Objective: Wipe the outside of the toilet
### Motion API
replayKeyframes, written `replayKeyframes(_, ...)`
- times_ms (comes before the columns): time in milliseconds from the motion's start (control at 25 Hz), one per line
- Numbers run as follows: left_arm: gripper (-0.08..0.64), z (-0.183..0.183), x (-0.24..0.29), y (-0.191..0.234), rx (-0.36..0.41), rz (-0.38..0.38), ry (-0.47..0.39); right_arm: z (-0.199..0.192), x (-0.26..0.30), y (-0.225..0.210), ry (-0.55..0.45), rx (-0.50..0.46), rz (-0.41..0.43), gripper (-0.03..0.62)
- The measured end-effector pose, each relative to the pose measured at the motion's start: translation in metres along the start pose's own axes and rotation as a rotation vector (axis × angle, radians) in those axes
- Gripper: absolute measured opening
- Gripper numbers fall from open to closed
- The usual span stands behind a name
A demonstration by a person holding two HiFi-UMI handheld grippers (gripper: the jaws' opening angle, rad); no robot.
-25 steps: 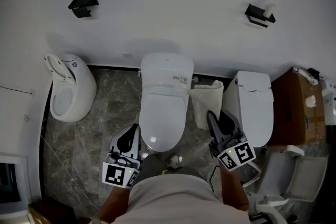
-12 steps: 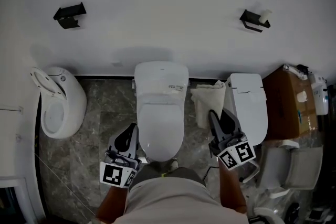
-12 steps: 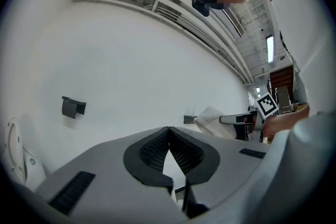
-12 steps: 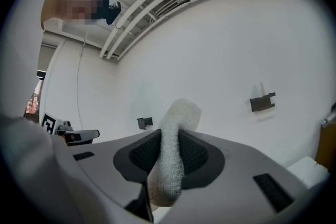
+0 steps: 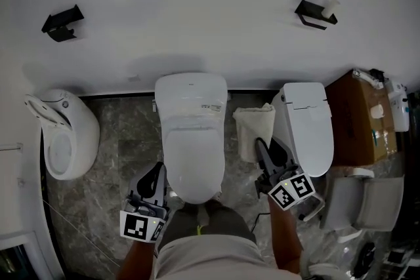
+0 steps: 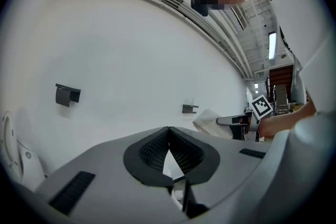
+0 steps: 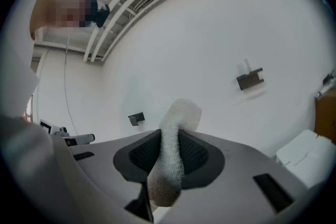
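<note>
The toilet [image 5: 191, 134] is seen from above at scene centre, lid down, its tank against the far white wall and its bowl end toward the person. The left hand-held gripper [image 5: 157, 168] is held just beside the near left flank of the bowl; whether it touches cannot be told. In the left gripper view its jaws are pressed together at the tips, with nothing between them [image 6: 168, 131]. The right hand-held gripper [image 5: 261, 145] is held to the right of the toilet, in the gap between it and a second toilet [image 5: 307, 124]. Its jaws are pinched on a white cloth [image 7: 170, 160], which sticks out past the tips. In the head view the cloth [image 5: 254, 128] sits between the two toilets. A urinal [image 5: 62, 134] stands at far left on the grey marbled floor [image 5: 128, 134]. A brown box [image 5: 359, 118] is at right. Two black holders [image 5: 62, 23] [image 5: 314, 12] are fixed to the wall.
</note>
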State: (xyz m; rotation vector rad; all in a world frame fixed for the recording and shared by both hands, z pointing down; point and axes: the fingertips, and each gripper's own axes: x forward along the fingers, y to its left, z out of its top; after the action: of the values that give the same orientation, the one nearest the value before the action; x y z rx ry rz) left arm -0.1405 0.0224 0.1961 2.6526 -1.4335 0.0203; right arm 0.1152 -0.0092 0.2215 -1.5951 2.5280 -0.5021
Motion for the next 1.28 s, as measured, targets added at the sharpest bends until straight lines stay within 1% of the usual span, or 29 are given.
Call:
replayKeyframes(80,0.017,-0.01,0.016,-0.008,-0.012,0.01,0.015,-0.011,0.01,-0.027,0.008,0.072,0.018,0.114)
replayKeyframes(160,0.017,-0.022,0.033,-0.018,-0.026,0.005,0.022,-0.022,0.022,-0.054,0.014,0.098,0.026,0.114)
replayKeyframes(320,0.017,-0.046,0.067,-0.03,-0.054,0.02,0.007,-0.05,0.048,-0.105,0.043,0.094,0.03,0.115)
replayKeyframes(520,0.017,-0.078,0.108,-0.024,-0.011,0.044,0.006,-0.088,0.085,-0.147,0.058,0.099,0.056,0.115)
replayKeyframes(600,0.017,-0.093,0.122,-0.019,-0.006,0.054,0.011,-0.108,0.101,-0.164,0.067,0.095,0.067,0.115)
replayKeyframes(720,0.018,-0.119,0.139,-0.01,-0.023,0.068,0.013,-0.145,0.127,-0.191,0.091,0.067,0.064,0.114)
replayKeyframes(800,0.017,-0.14,0.149,-0.009,-0.046,0.076,0.02,-0.166,0.141,-0.209,0.102,0.071,0.063,0.115)
replayKeyframes(960,0.017,-0.18,0.173,-0.012,-0.057,0.068,0.047,-0.196,0.171,-0.243,0.094,0.121,0.069,0.115)
replayKeyframes(1080,0.017,-0.206,0.187,-0.013,-0.059,0.063,0.078,-0.219,0.186,-0.267,0.095,0.159,0.049,0.114)
replayKeyframes(1160,0.017,-0.22,0.195,-0.011,-0.068,0.064,0.099,-0.231,0.195,-0.281,0.085,0.206,0.045,0.115)
replayKeyframes(1280,0.017,-0.238,0.212,-0.008,-0.073,0.062,0.11,-0.242,0.213,-0.297,0.057,0.28,0.062,0.114)
